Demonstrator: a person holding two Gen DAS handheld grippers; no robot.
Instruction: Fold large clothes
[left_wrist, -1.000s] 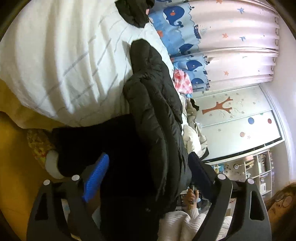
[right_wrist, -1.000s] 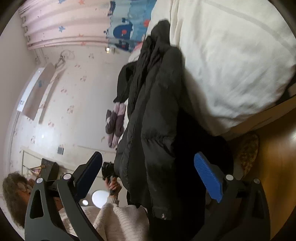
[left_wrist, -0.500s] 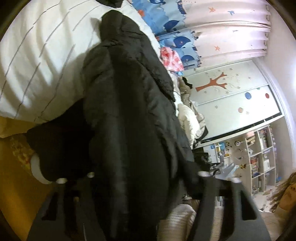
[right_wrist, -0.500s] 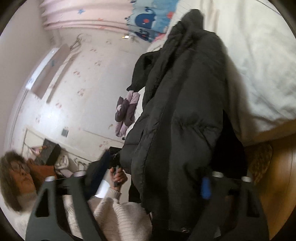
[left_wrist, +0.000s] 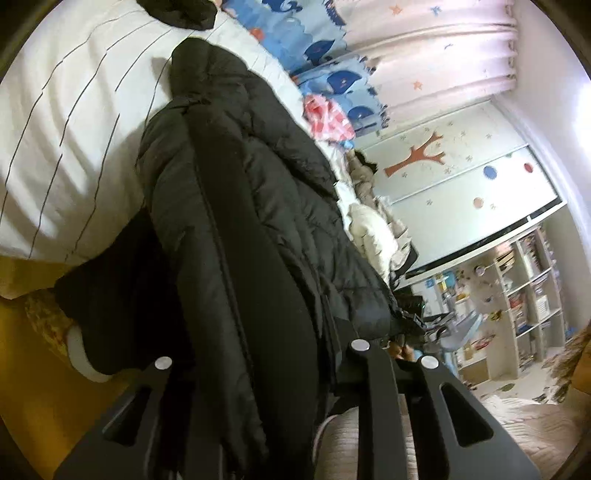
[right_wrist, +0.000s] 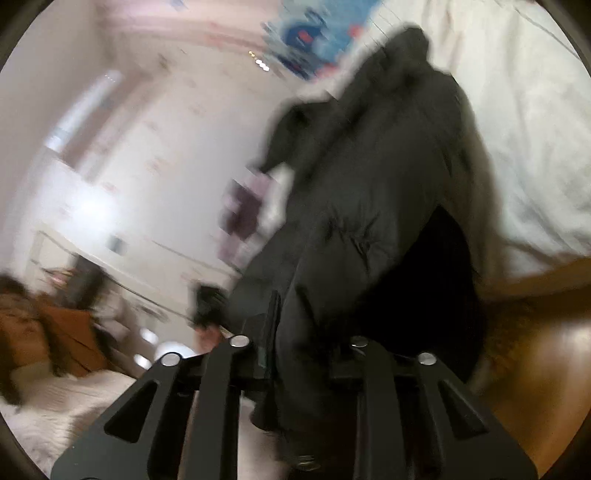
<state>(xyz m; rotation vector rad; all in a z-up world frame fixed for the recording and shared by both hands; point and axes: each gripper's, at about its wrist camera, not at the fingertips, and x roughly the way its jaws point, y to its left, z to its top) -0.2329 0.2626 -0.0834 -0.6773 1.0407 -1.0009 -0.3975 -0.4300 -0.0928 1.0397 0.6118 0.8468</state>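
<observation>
Left gripper (left_wrist: 258, 354) is pinching the black puffer jacket (left_wrist: 236, 192), jaws having just been closing down onto its hem; right gripper (right_wrist: 299, 343) is doing the same on its own blurred edge. Jacket is stretching from both grippers toward 12 o'clock, draping over the white striped duvet (left_wrist: 74, 110). Curtain (left_wrist: 424, 55) is hanging at 1 o'clock.

Home, child's bedroom: bed (left_wrist: 74, 122) with striped white bedding, whale-and-star curtains (left_wrist: 399, 62), wardrobe doors (left_wrist: 461, 192) with tree and dot decals, open shelving (left_wrist: 532, 295) full of clutter, clothes pile (left_wrist: 369, 218), wood floor (right_wrist: 546, 369).
</observation>
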